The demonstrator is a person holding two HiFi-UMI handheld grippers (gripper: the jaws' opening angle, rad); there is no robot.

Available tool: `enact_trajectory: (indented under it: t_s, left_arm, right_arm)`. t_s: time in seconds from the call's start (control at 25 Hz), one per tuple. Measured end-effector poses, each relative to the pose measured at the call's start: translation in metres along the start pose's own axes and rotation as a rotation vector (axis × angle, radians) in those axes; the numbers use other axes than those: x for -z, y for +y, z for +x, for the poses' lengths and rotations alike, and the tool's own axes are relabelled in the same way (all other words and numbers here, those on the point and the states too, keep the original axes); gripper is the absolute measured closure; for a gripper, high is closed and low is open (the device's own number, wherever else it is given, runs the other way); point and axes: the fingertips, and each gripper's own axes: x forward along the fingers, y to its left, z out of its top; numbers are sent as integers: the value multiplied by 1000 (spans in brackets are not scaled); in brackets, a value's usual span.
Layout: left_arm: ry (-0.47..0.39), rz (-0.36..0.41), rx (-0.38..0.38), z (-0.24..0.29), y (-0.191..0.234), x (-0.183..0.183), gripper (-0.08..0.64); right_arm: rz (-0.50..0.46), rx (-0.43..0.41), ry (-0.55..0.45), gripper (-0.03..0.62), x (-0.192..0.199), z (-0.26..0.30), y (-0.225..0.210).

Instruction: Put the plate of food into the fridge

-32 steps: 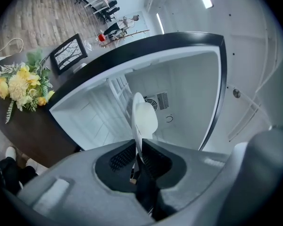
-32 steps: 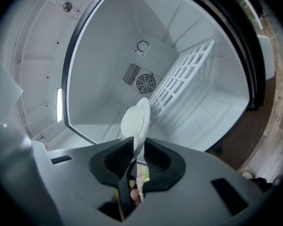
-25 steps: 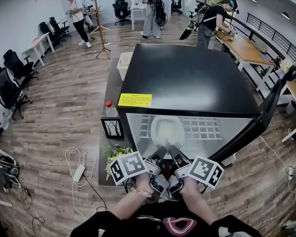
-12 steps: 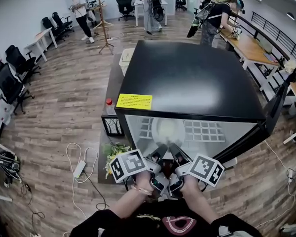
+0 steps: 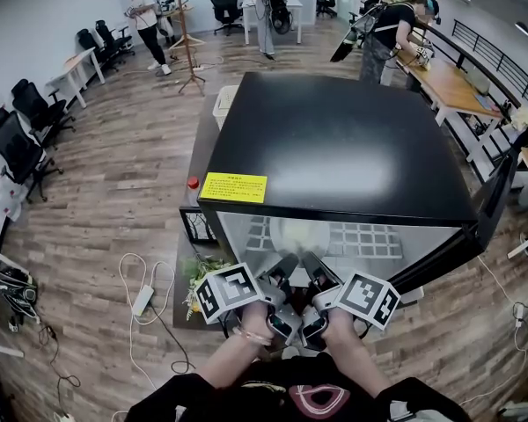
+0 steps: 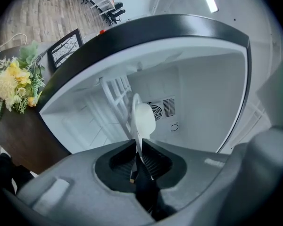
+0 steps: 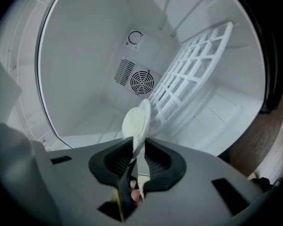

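A white plate (image 5: 292, 232) with a pale mound of food is held level just inside the open fridge (image 5: 334, 148), over its white floor. My left gripper (image 5: 282, 267) is shut on the plate's near rim from the left. My right gripper (image 5: 311, 268) is shut on the same rim from the right. The left gripper view has the plate (image 6: 142, 119) edge-on, its rim pinched between the jaws of the left gripper (image 6: 137, 147). The right gripper view has the plate (image 7: 136, 121) clamped the same way in the right gripper (image 7: 138, 149), with the white wire shelf (image 7: 188, 74) beside it.
The fridge door (image 5: 486, 196) stands open at the right. A fan vent (image 7: 142, 83) sits in the back wall. Left of the fridge are yellow flowers (image 5: 204, 272), a black frame (image 5: 198, 227) and a red-capped bottle (image 5: 193, 183). Cables and a power strip (image 5: 141, 301) lie on the floor. People stand far behind.
The plate has gone a little deeper into the fridge, and the black top now hides more of it. Both grippers keep their hold.
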Motion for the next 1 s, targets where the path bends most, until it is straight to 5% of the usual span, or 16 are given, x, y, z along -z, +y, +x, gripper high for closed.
enact_trajectory:
  t_s: [1.0]
  left_arm:
    - [-99, 5, -16, 9, 0, -18, 525]
  right_arm:
    - [-10, -35, 16, 483, 6, -2, 3]
